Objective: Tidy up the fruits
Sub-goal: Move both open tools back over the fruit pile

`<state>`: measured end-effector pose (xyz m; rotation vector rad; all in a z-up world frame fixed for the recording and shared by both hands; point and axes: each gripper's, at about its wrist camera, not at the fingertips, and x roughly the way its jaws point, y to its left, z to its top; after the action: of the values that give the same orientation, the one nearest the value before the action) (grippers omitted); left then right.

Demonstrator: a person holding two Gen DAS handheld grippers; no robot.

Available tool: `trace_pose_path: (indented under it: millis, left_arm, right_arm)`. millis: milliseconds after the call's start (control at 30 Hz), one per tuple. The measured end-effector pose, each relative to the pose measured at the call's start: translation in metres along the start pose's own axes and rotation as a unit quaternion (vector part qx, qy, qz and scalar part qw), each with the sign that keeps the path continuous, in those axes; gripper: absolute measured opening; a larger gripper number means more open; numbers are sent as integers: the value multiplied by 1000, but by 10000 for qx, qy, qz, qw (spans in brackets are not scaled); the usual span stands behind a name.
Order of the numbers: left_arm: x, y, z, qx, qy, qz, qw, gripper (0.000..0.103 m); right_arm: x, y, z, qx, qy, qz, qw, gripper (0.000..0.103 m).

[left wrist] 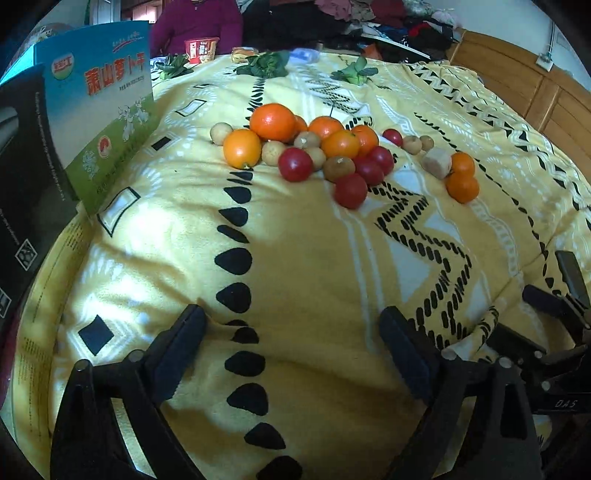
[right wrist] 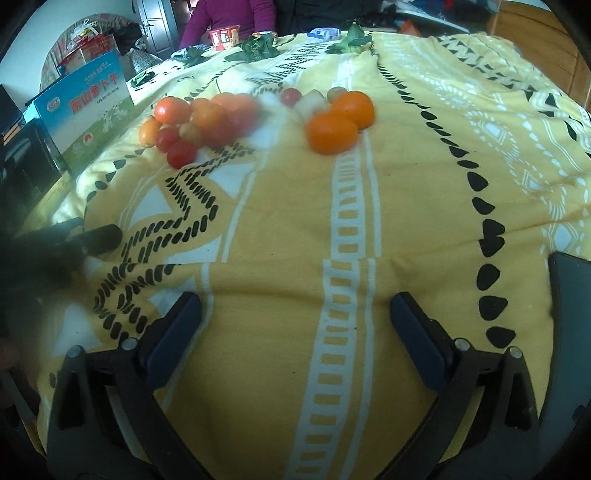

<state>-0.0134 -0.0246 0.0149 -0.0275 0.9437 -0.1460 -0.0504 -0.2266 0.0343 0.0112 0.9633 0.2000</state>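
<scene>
A heap of fruit lies on a yellow patterned cloth (left wrist: 295,258): oranges (left wrist: 272,122), red tomatoes (left wrist: 294,164) and small brown longans (left wrist: 339,168). Two more oranges (left wrist: 461,187) lie apart at the right, next to a pale chunk (left wrist: 437,162). My left gripper (left wrist: 291,325) is open and empty, well short of the heap. In the right wrist view my right gripper (right wrist: 295,310) is open and empty, with the two oranges (right wrist: 332,133) ahead and the blurred heap (right wrist: 207,118) at upper left. The left gripper's finger (right wrist: 99,236) shows at the left edge.
A blue and green printed box (left wrist: 107,122) stands at the left beside a black box (left wrist: 26,192). Leafy greens (left wrist: 264,66) and a red noodle cup (left wrist: 201,50) sit at the far edge, where a person in purple (left wrist: 199,22) sits. Wooden furniture (left wrist: 535,85) is at the right.
</scene>
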Motion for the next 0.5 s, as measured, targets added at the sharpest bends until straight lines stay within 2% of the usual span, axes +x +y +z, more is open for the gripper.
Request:
trace_pose_path:
  millis: [267, 500]
  left_arm:
    - [3, -2, 0, 49, 0, -26, 10000, 102]
    - [6, -4, 1, 100, 49, 32, 9999, 102]
  right_arm:
    - [4, 1, 1, -34, 39, -38, 10000, 103]
    - [6, 2, 2, -68, 68, -81, 9999, 103]
